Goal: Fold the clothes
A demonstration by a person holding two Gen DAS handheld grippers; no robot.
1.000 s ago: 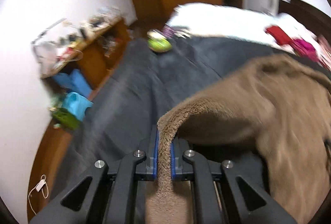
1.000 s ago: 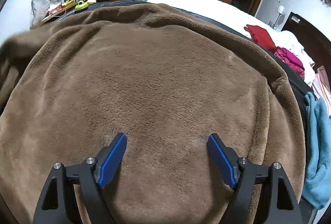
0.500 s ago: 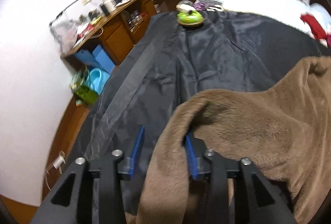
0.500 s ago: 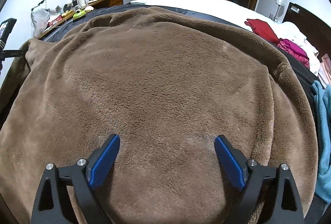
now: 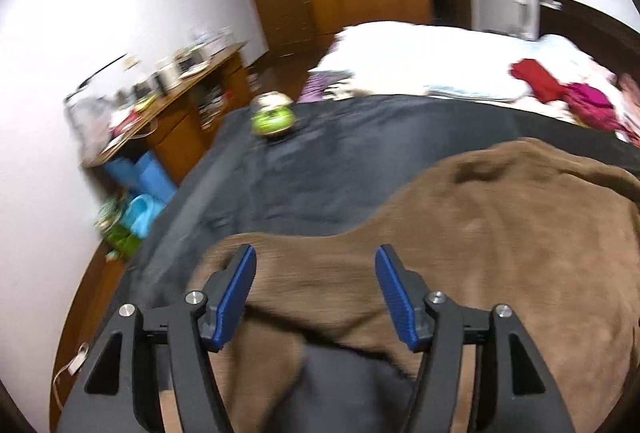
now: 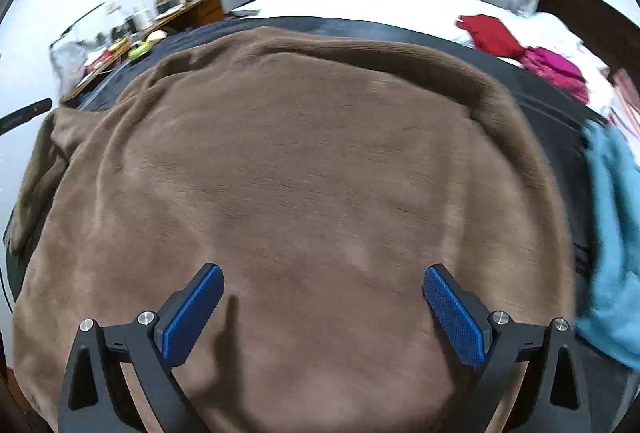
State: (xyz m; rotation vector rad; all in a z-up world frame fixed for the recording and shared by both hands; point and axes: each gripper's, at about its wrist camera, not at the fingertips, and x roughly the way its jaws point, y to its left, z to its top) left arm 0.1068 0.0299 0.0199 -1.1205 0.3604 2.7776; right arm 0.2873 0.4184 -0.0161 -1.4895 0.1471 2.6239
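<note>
Brown fleece garment point(image 6: 304, 169): spread mid-frame on dark bed cover point(image 5: 360, 161). Left gripper point(image 5: 316, 289): jaws opening, nothing pinched. Right gripper point(image 6: 324, 309): spread wide, empty. Step: released (between folds, apparently); next calls for regrasping an edge.

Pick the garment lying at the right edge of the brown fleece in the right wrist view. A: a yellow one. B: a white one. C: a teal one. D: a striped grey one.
C: a teal garment lies on the dark cover beside the right edge of the brown fleece.
</note>
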